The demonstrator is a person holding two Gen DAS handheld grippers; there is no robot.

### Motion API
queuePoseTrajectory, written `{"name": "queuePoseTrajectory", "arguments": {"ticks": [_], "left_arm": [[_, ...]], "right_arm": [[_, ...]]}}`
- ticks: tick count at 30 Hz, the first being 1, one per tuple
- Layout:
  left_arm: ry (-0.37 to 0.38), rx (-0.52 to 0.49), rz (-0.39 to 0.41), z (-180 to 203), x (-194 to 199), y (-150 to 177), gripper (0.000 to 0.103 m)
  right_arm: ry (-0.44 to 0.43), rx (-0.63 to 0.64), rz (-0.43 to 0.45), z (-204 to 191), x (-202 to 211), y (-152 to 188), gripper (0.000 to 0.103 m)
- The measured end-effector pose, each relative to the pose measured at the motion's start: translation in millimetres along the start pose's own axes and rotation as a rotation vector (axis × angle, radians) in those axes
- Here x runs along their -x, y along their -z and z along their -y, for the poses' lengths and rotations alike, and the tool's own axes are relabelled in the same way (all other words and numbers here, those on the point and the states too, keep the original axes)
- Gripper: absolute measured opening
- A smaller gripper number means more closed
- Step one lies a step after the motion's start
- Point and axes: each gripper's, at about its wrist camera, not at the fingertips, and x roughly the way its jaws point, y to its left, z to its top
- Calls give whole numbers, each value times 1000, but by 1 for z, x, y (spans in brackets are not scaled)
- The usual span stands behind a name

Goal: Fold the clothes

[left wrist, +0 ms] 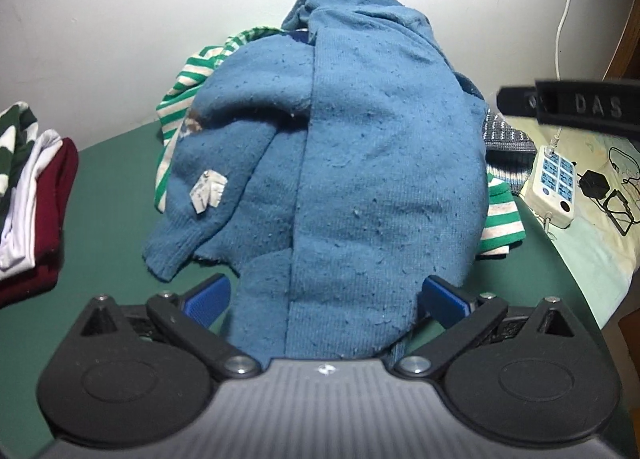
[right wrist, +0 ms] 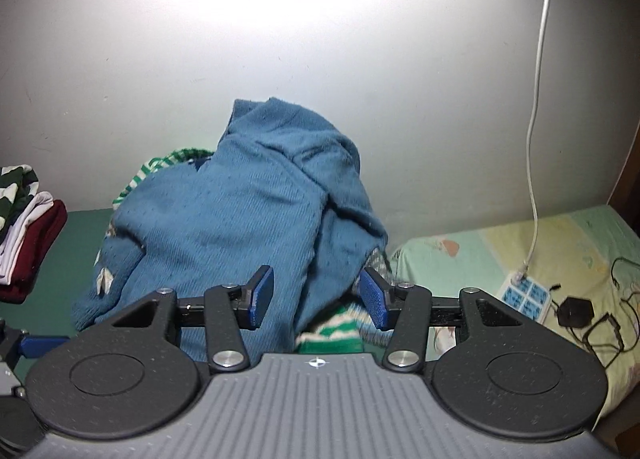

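A blue knit sweater (left wrist: 360,159) lies heaped on a pile of clothes on the green table (left wrist: 112,179). Its near end runs between the wide-apart jaws of my left gripper (left wrist: 326,299), and neither pad presses on it. In the right wrist view the same sweater (right wrist: 240,219) drapes toward me. My right gripper (right wrist: 316,295) stands half closed, with a thick fold of the sweater's right side filling the gap between its pads. One of its fingers (left wrist: 568,105) shows at the sweater's right edge. The left gripper's blue pad (right wrist: 40,343) peeks in at the lower left.
A green-and-white striped garment (left wrist: 188,79) lies under the sweater. Folded clothes (left wrist: 32,187) are stacked at the left edge. Off the table's right side, a power strip (left wrist: 554,187), a white cable (right wrist: 536,139) and a black charger (right wrist: 576,313) rest on a patterned sheet. A wall stands close behind.
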Motion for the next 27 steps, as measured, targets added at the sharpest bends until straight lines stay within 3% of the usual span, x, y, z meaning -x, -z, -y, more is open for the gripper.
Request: {"name": "queuePoseTrajectory", "arguments": {"ticks": [5, 12, 16, 17, 18, 19, 21, 23, 27], "left_arm": [[44, -7, -33, 1, -21, -13, 100], [59, -77, -24, 7, -34, -17, 102], [108, -45, -29, 1, -43, -18, 102], [118, -38, -30, 1, -44, -18, 102], [124, -35, -27, 0, -44, -18, 102], [126, -36, -21, 1, -44, -17, 102], [130, -38, -3, 2, -42, -15, 100], [137, -43, 26, 4, -36, -13, 86], [113, -90, 62, 14, -23, -11, 70]], "right_arm": [[2, -7, 28, 3, -41, -21, 52], [63, 76, 49, -11, -97, -49, 51], [59, 34, 69, -7, -118, -55, 51], [49, 22, 79, -4, -120, -55, 46], [39, 9, 86, -2, -122, -56, 31], [30, -8, 84, 1, -124, -56, 6], [23, -29, 97, 5, -121, -55, 2], [25, -39, 123, 9, -114, -53, 2], [26, -49, 164, 14, -94, -48, 2]]}}
